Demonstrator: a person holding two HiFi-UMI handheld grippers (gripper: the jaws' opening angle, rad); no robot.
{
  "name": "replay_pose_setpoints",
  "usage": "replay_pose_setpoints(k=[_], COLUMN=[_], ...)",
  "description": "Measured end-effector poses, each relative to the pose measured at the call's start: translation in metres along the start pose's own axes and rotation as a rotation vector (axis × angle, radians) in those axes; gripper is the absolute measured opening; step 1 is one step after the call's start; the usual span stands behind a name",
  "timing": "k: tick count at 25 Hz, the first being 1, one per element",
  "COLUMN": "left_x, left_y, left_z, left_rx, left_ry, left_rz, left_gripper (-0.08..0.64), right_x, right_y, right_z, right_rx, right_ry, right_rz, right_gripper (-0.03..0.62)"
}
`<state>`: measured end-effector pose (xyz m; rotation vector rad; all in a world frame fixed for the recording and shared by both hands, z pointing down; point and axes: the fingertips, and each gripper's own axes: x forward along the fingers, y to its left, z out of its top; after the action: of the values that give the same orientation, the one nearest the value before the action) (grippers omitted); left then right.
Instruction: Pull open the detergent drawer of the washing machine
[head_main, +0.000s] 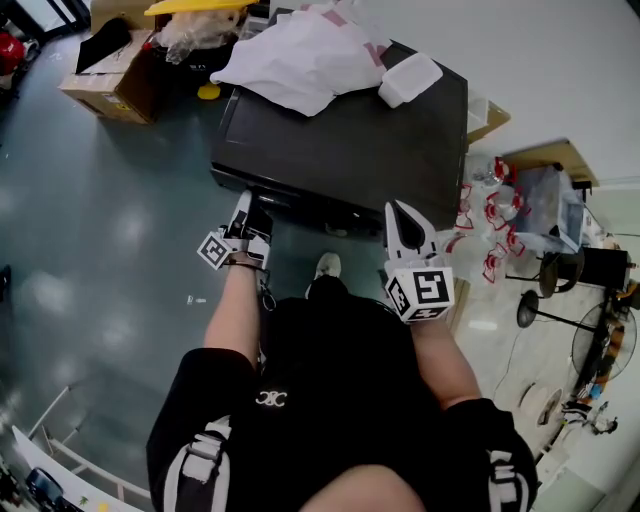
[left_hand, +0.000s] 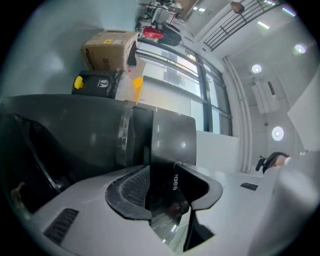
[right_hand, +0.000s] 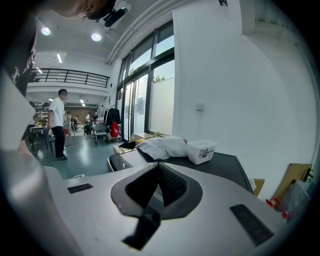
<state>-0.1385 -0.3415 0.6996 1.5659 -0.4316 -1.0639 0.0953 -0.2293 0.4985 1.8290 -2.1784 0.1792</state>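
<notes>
Left gripper (left_hand: 162, 172) is clamped half-open on the detergent drawer (left_hand: 161, 196), at the washing machine's (head_main: 350, 140) seven o'clock. Right gripper (right_hand: 158, 167), closed and empty, hovers at five o'clock.

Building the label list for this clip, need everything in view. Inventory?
Washer: 1, dark, centre.
Drawer: 1, dark, washer front.
Sheet: 1, white, crumpled on washer.
Tub: 1, white, on washer next to sheet.
Box: 1, brown cardboard, floor, far left.
Bystander: 1, white top, far across the hall.
Shoe: 1, white, floor by washer.
Left tool: 1, white, jaws around drawer front.
Right tool: 1, white, by washer's front right, shut, empty.
</notes>
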Motion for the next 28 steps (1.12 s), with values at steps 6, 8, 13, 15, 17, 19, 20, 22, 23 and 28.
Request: replay_pose_setpoints(k=[6, 8, 13, 15, 17, 19, 20, 22, 23, 28], left_x=[-0.003, -0.003, -0.011, -0.016, -0.022, -0.03, -0.035, -0.043, -0.047, -0.067], left_y=[0.003, 0.002, -0.001, -0.003, -0.007, -0.011, -0.013, -0.016, -0.017, -0.028], left_z=[0.002, 0.001, -0.001, -0.002, -0.004, -0.007, -0.007, -0.009, -0.01, -0.016], left_rx=[-0.054, -0.056, -0.052, -0.055, -0.059, -0.062, -0.063, -0.062, -0.062, -0.065], left_ry=[-0.049, -0.046, -0.021, -0.026, -0.035, -0.034, -0.03, -0.015, -0.006, 0.037], left_rz=[-0.059, -0.062, -0.042, -0.03, -0.024, -0.024, -0.023, -0.015, -0.011, 0.017], left_gripper=[0.144, 0.14, 0.137, 0.137, 0.137, 0.137, 0.137, 0.137, 0.137, 0.137], right_x=[0.001, 0.002, 0.003, 0.004, 0.004, 0.005, 0.006, 0.01, 0.013, 0.02], right_y=[0.0, 0.005, 0.015, 0.018, 0.018, 0.02, 0.022, 0.028, 0.031, 0.057], right_z=[-0.004, -0.006, -0.006, -0.004, -0.003, -0.003, -0.004, -0.005, -0.006, -0.007], right_rx=[-0.01, -0.006, 0.003, 0.004, 0.011, 0.024, 0.034, 0.056, 0.066, 0.101], right_ry=[0.013, 0.016, 0.015, 0.011, 0.012, 0.014, 0.016, 0.019, 0.02, 0.022], right_rz=[0.014, 0.023, 0.05, 0.057, 0.062, 0.068, 0.073, 0.086, 0.094, 0.138], right_gripper=[0.003, 0.003, 0.002, 0.002, 0.002, 0.002, 0.002, 0.002, 0.002, 0.002])
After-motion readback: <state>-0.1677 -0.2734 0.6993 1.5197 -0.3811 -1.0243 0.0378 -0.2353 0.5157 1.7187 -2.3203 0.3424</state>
